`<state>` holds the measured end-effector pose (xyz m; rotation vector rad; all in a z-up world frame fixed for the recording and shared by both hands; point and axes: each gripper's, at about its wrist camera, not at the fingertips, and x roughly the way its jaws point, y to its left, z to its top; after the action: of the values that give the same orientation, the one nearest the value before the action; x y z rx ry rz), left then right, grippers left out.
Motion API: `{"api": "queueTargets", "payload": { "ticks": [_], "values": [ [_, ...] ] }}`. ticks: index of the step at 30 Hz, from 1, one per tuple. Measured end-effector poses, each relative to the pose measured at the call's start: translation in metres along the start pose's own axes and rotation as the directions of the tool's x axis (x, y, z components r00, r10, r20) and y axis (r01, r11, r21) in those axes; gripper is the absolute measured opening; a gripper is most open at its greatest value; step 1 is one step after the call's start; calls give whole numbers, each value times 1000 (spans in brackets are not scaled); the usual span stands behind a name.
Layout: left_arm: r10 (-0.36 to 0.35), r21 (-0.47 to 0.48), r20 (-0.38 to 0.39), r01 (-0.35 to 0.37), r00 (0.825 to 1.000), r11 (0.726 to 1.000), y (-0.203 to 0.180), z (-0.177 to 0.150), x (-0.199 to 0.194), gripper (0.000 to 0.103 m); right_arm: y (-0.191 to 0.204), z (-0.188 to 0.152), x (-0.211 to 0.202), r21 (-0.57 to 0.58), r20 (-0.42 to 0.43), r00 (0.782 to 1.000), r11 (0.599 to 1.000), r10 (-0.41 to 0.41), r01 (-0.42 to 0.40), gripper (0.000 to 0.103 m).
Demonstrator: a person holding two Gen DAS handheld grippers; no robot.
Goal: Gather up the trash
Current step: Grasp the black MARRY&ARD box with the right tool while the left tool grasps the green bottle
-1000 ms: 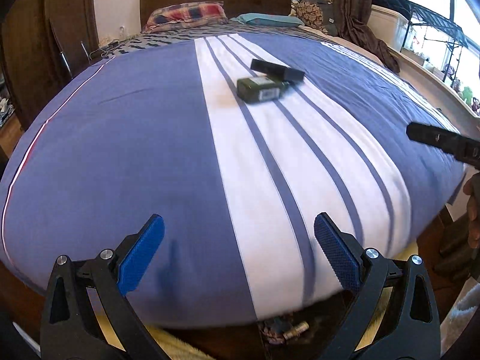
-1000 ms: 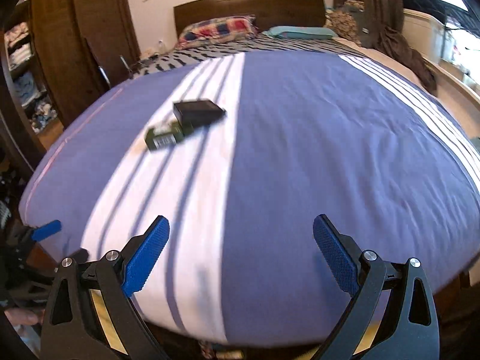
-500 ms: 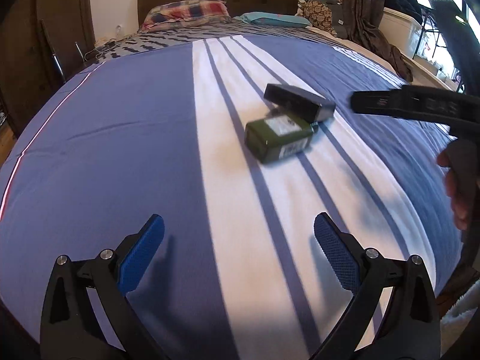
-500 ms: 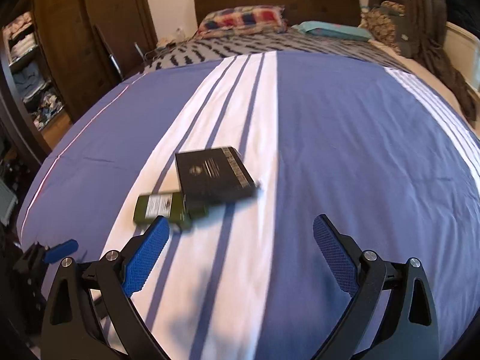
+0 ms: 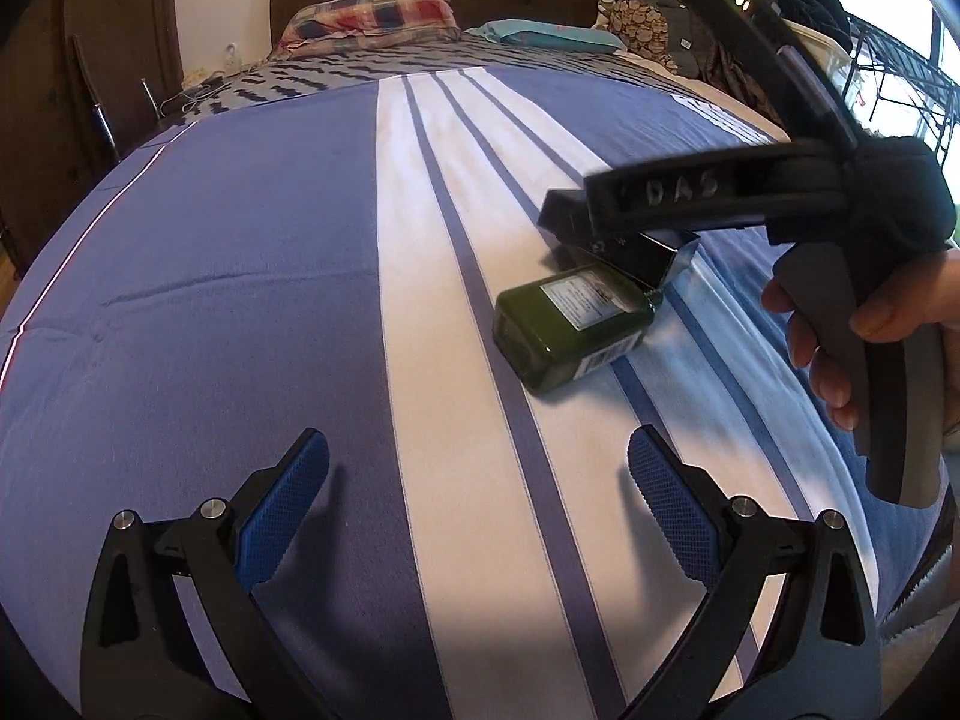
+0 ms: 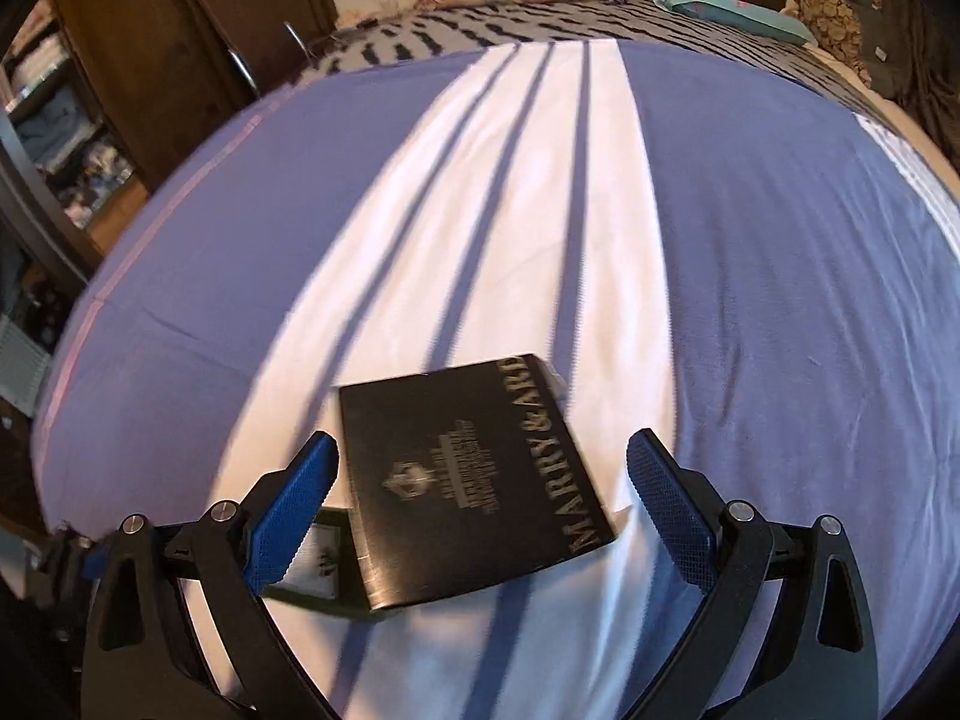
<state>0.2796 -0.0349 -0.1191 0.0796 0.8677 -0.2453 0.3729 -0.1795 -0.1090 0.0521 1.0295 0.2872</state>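
A flat black box (image 6: 474,480) with silver lettering lies on the striped bed cover, partly over a dark green bottle (image 6: 318,558). My right gripper (image 6: 483,501) is open, its blue pads on either side of the box, not touching it. In the left wrist view the green bottle (image 5: 570,324) lies on its side with the black box (image 5: 648,252) behind it, and the right gripper's body hangs over the box. My left gripper (image 5: 477,501) is open and empty, low over the cover, short of the bottle.
The blue and white striped bed cover (image 5: 240,276) fills both views. Pillows (image 5: 366,18) and a dark headboard stand at the far end. A wardrobe (image 6: 120,60) is left of the bed; a wire rack and window (image 5: 888,84) are to the right.
Both grippers moved forward over the bed toward the box and bottle. The right gripper now straddles the black box; the left has closed in on the bottle. Both stay open.
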Motion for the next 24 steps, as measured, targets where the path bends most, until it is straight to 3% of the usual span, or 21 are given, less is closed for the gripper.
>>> {"api": "queueTargets", "payload": {
  "ticks": [2,4,7,19,24],
  "values": [
    [-2,0,-1,2,1000,1000,-1,2,2,95,-3,-1,2,9,-9,1000,1000,10,-10,96],
    [-5,-1,-2,5,1000,1000,-3,5,4,95,-6,-2,0,15,-2,1000,1000,16,-16,82],
    [-21,-7,-8,21,1000,1000,-10,8,9,95,-10,-5,-9,23,22,1000,999,23,-23,78],
    [-92,-56,-45,89,995,994,-43,36,42,95,-61,-16,-55,69,125,989,995,-83,75,77],
    [-83,-64,-47,80,995,995,-51,44,52,94,-88,-23,-66,110,153,983,990,-100,83,77]
  ]
}}
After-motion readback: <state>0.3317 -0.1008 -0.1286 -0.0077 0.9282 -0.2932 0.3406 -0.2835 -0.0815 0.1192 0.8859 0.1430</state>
